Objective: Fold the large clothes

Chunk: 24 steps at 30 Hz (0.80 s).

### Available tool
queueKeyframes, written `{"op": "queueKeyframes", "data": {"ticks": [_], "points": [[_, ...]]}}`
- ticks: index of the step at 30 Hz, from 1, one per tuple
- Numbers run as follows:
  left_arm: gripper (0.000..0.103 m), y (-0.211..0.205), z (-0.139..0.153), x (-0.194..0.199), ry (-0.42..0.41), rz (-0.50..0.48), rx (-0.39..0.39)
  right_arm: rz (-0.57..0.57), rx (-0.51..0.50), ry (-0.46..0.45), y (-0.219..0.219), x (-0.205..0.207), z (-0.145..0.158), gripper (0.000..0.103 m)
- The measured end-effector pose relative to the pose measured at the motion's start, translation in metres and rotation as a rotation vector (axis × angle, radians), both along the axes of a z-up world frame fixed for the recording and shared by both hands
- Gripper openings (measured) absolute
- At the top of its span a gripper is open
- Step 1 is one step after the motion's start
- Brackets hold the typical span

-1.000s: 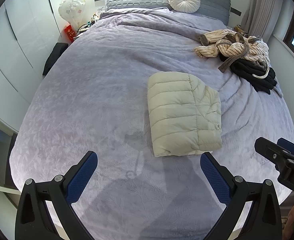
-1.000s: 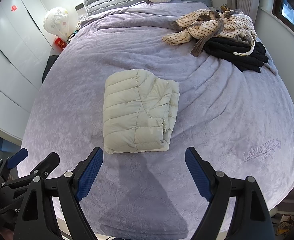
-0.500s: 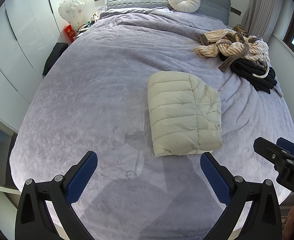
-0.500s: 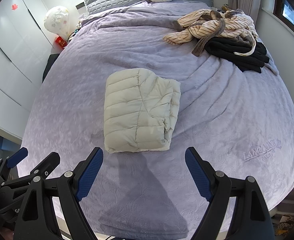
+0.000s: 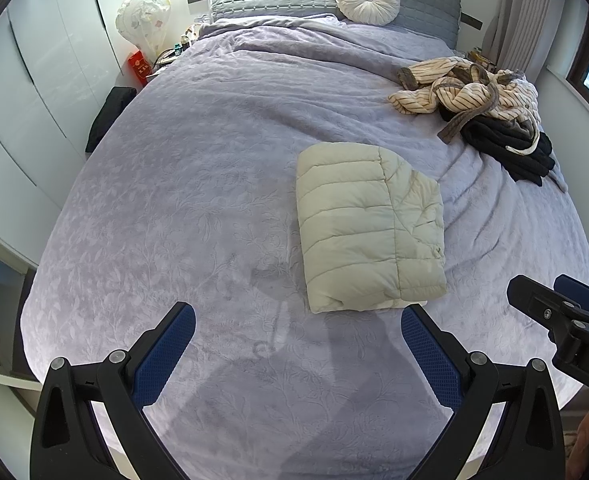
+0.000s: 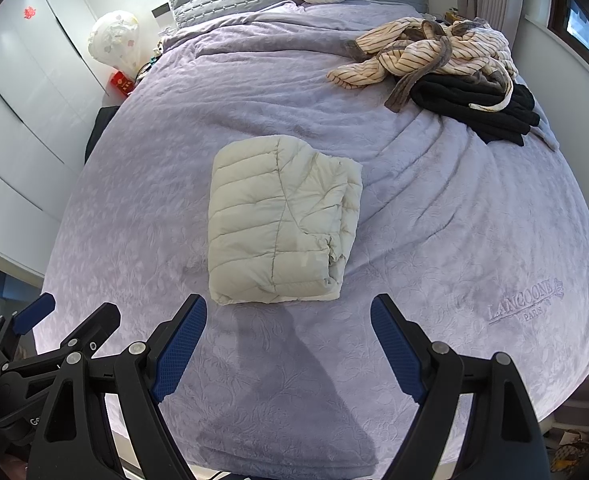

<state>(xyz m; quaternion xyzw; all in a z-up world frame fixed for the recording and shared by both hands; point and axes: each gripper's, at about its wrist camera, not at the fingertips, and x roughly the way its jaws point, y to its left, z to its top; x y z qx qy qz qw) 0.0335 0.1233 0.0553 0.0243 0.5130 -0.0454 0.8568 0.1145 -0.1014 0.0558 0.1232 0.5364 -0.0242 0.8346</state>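
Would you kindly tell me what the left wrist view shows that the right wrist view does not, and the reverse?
Only the left wrist view shows the open left gripper from behind, with its own fingers framing the picture. Only the right wrist view shows the embossed LANGCOONE PARIS lettering on the lilac bedspread. Both show the folded cream quilted jacket, the striped cream garment heaped on black clothes, the round white cushion and the open right gripper.
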Motion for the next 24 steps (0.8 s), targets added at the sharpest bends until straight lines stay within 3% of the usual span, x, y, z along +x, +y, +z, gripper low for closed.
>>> {"op": "queueKeyframes", "data": {"ticks": [24], "points": [[0.103,0.0017,-0.0008,0.0022,0.000,-0.003,-0.001,0.001,0.001,0.001,0.0024,-0.0011,-0.0011,0.086]]}}
